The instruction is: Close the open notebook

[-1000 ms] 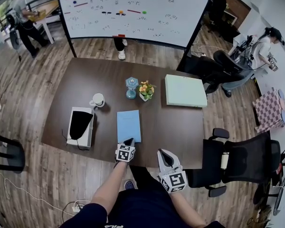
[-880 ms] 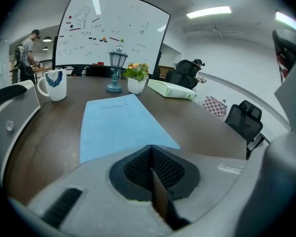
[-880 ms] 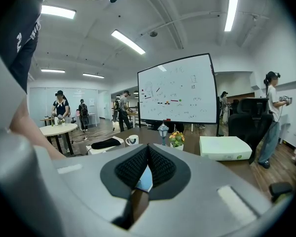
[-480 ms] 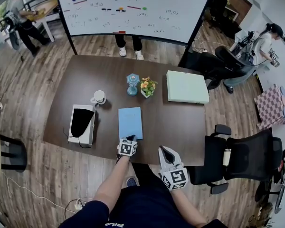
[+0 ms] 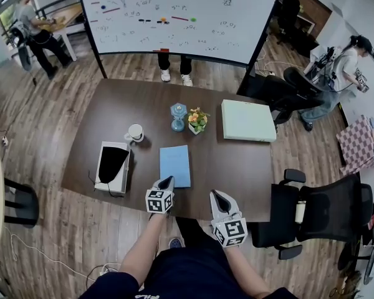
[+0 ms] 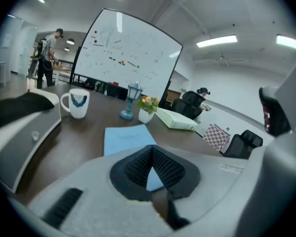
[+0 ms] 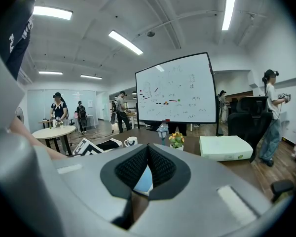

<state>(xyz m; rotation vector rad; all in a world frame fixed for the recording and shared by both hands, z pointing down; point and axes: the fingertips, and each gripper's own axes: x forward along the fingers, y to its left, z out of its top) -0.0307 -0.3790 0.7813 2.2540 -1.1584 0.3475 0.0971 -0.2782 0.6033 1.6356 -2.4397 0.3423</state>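
a: where is the notebook (image 5: 175, 166)?
b: flat on the table (image 5: 237, 161), just beyond the left gripper (image 5: 167, 182). it looks already closed.
a: how will it handle?
b: probably light and thin, with a cover that bends. take it at a cover edge. the left gripper and the right gripper (image 5: 220, 197) both have their jaws together and hold nothing.

Dark brown desk (image 5: 112, 117), rectangular, standing on a wood-plank floor (image 5: 43, 136).

A blue notebook (image 5: 175, 166) lies flat near the front edge, cover shut. A white tray (image 5: 113, 167) with black contents sits left of it. Behind are a white mug (image 5: 136, 132), a blue lantern ornament (image 5: 178, 116) and a small flower pot (image 5: 197, 121). A pale green box (image 5: 248, 121) sits at the right.
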